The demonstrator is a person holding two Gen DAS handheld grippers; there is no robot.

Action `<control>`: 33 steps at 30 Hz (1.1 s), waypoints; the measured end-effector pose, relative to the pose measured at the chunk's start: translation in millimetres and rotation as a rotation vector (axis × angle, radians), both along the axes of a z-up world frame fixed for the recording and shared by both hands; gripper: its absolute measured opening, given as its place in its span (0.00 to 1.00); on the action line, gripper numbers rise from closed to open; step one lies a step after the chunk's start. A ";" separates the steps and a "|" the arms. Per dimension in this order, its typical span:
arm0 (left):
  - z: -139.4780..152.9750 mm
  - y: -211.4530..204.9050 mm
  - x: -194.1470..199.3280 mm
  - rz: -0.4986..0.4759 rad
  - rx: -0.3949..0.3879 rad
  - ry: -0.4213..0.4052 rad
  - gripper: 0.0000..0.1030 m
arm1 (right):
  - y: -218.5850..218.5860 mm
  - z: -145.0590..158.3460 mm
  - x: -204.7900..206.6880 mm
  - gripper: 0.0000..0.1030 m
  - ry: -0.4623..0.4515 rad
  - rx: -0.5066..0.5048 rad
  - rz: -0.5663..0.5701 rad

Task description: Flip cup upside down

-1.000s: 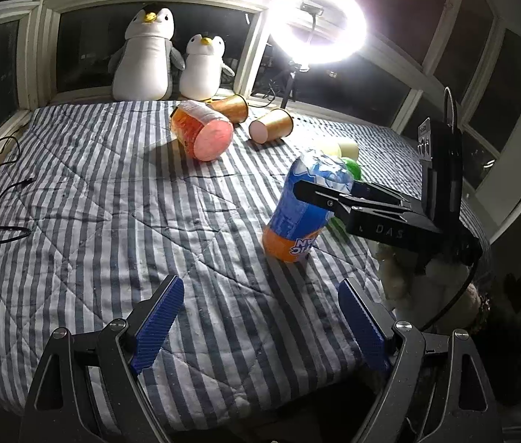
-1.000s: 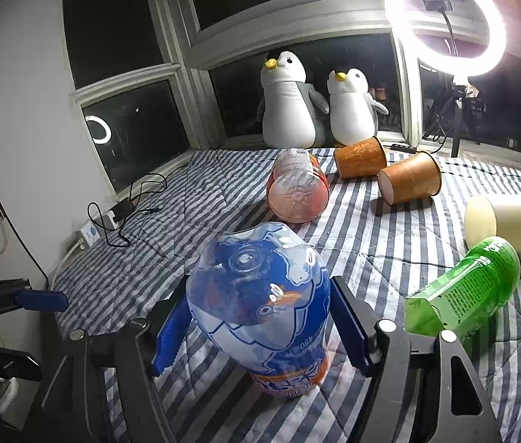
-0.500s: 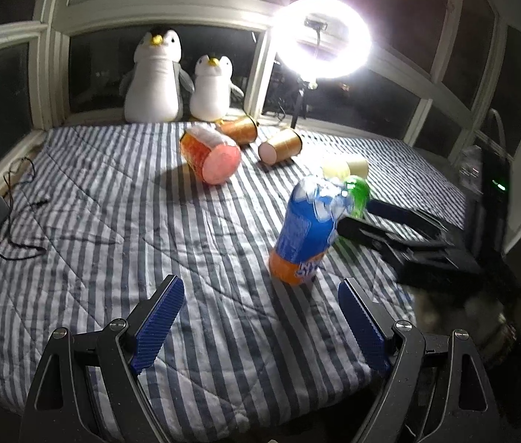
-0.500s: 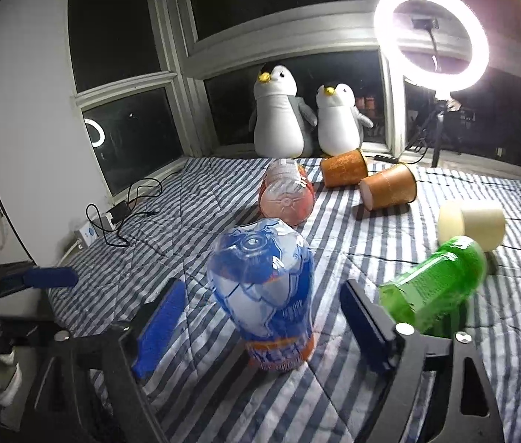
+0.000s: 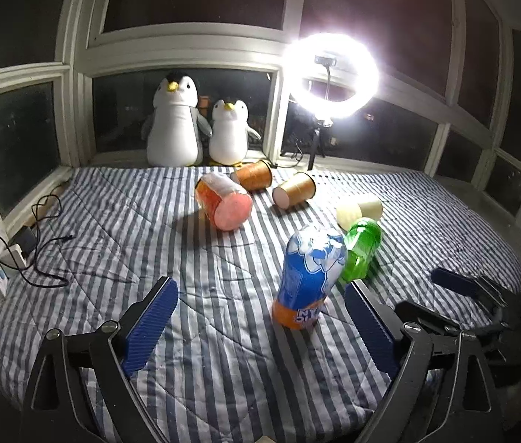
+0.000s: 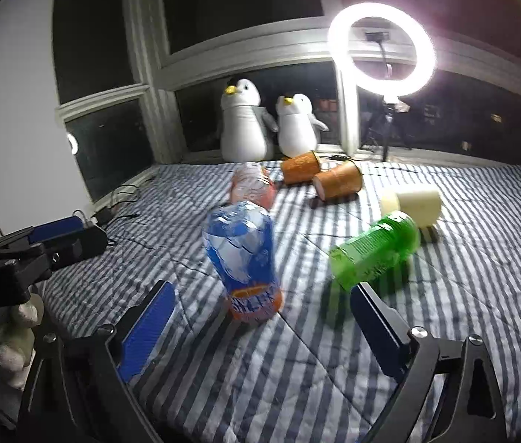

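Observation:
A blue-and-orange plastic cup [image 5: 310, 277] [image 6: 242, 262] stands upside down on the striped bed cover [image 5: 113, 229], orange rim on the fabric. My right gripper [image 6: 260, 317] is open just in front of it, blue pads wide on either side and not touching it. My left gripper [image 5: 258, 295] is open too, holding nothing, with the cup slightly right of its centre. Each gripper shows in the other's view: the right one [image 5: 456, 284] at the bed's right edge, the left one [image 6: 61, 236] at the left.
A green cup [image 5: 362, 251] lies on its side right behind the blue one, a cream cup [image 5: 358, 208] beyond it. An orange-pink cup [image 5: 223, 203] and two brown paper cups [image 5: 255, 175] [image 5: 295, 193] lie farther back. Penguin toys [image 5: 175, 125], a ring light [image 5: 330, 77], cables [image 5: 35, 243] at left.
My right gripper opened, let go of the blue cup and drew back from it. The cup stays standing upside down. My left gripper also pulled back a little.

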State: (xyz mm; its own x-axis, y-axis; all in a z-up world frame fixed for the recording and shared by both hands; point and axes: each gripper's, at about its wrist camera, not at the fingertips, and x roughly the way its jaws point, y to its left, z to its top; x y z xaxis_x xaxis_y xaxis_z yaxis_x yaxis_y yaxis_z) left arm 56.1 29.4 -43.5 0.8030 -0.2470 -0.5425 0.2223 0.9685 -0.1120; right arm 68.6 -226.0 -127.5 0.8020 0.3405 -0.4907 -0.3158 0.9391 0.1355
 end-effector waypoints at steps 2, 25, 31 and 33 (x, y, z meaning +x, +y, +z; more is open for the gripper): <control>1.2 -4.1 -2.4 0.026 0.036 -0.024 0.92 | -2.3 0.8 -6.9 0.92 -0.001 -0.024 -0.041; 31.0 -3.5 -54.8 0.153 0.069 -0.181 1.00 | -4.8 38.9 -58.2 0.95 -0.127 -0.031 -0.261; 40.0 -1.5 -63.9 0.172 0.060 -0.218 1.00 | -2.5 49.7 -70.1 0.95 -0.197 -0.041 -0.294; 43.4 1.1 -67.9 0.184 0.055 -0.240 1.00 | -3.2 52.2 -72.0 0.95 -0.214 -0.034 -0.299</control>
